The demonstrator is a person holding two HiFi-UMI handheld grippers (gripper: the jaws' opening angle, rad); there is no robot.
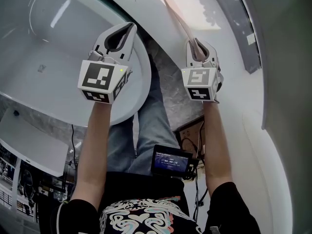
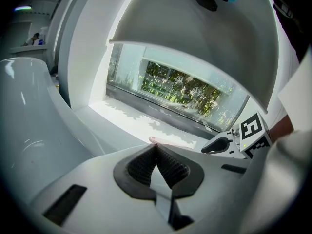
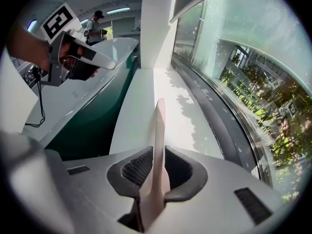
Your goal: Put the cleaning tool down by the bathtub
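Where right hand-held gripper [image 3: 157, 156] clamps, tool [image 3: 159, 121] slim, pink.

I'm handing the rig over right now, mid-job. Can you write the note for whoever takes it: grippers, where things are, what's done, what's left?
Left gripper: fingers together, nothing between them, held over the rim of the white bathtub.
Right gripper: shut on the slim, flat pale-pink cleaning tool, which points away along the white ledge between the tub and the window.
Done: the tool is in hand beside the tub.
Left: lower it onto the ledge and open the fingers. I cannot tell whether its far tip touches the ledge.
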